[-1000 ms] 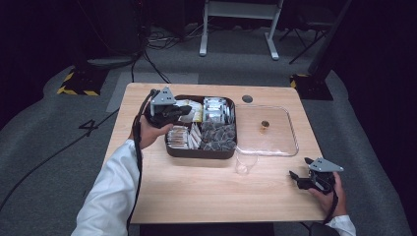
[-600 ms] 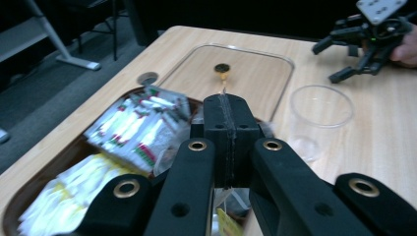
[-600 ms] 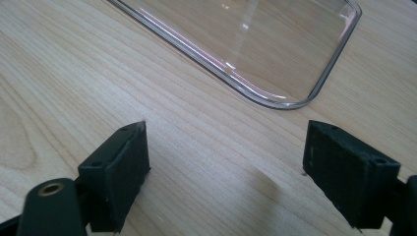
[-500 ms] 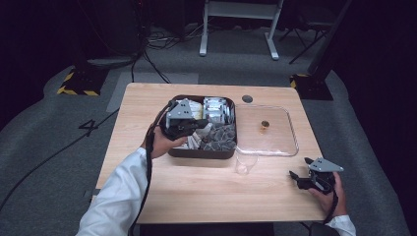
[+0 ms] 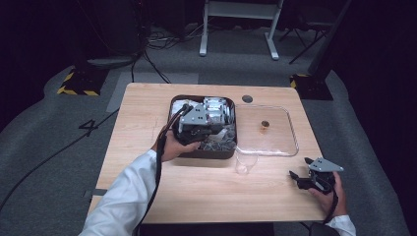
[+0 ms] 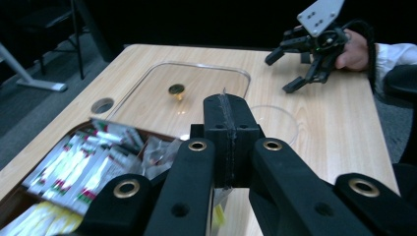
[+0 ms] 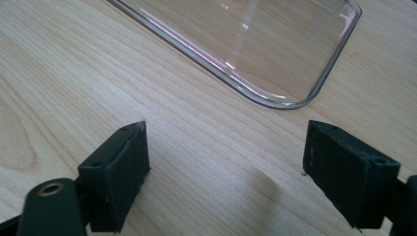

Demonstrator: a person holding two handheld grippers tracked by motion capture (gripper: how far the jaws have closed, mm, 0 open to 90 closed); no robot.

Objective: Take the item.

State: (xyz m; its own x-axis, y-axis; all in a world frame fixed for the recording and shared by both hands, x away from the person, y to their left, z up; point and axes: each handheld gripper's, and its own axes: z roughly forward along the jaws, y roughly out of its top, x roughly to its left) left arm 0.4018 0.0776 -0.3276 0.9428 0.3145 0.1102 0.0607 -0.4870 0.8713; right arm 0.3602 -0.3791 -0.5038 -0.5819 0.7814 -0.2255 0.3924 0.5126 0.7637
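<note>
Left claw (image 6: 227,142) hovers over the dark square tray (image 5: 179,105) of small sachets, jaws pressed together, apparently pinching a thin packet edge. Right claw (image 7: 226,177) rests spread on the wooden table (image 5: 147,113), parked beside the clear plastic lid (image 5: 290,129).

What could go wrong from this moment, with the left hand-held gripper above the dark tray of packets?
1. The left hand-held gripper is shut and seems to pinch a thin packet only by its edge, so the packet may slip out.
2. The clear cup stands close to the dark tray. A swing toward it could tip it over.
</note>
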